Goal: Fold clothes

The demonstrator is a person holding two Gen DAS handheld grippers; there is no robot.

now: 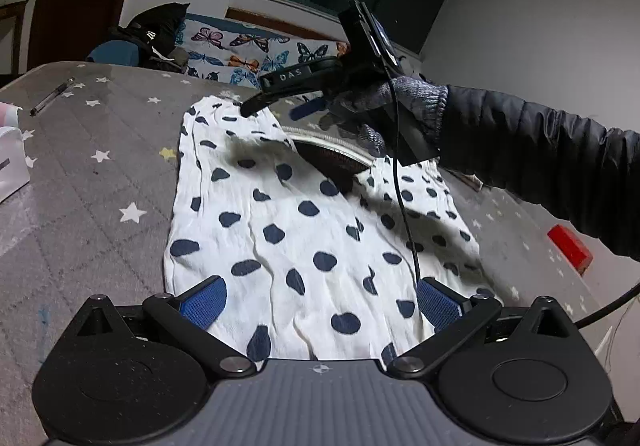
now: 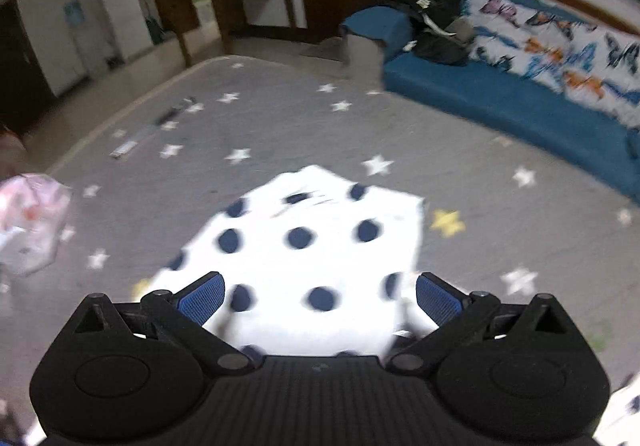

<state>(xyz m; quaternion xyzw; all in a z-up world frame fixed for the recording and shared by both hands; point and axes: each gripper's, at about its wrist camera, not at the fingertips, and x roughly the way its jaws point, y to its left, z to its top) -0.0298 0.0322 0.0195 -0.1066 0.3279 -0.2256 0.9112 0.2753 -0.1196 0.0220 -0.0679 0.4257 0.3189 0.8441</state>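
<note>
A white garment with navy dots (image 1: 300, 226) lies spread flat on the grey star-patterned mattress (image 1: 100, 185), its neckline (image 1: 332, 157) at the far end. My left gripper (image 1: 320, 302) is open over the near hem, and its blue pads (image 1: 204, 304) sit wide apart with nothing pinched between them. A gloved hand (image 1: 400, 101) holds my right gripper (image 1: 276, 109) above the garment's far left shoulder. In the blurred right wrist view, the right gripper (image 2: 320, 300) is open above a folded corner of the dotted garment (image 2: 312, 238).
A pen (image 1: 52, 97) and a white box (image 1: 12, 165) lie at the mattress's left side. A red object (image 1: 570, 246) sits at its right. A pink bag (image 2: 32, 221) rests to the left. Beyond are a blue couch (image 2: 480, 101), a butterfly blanket (image 1: 248, 53) and dark bags (image 1: 156, 33).
</note>
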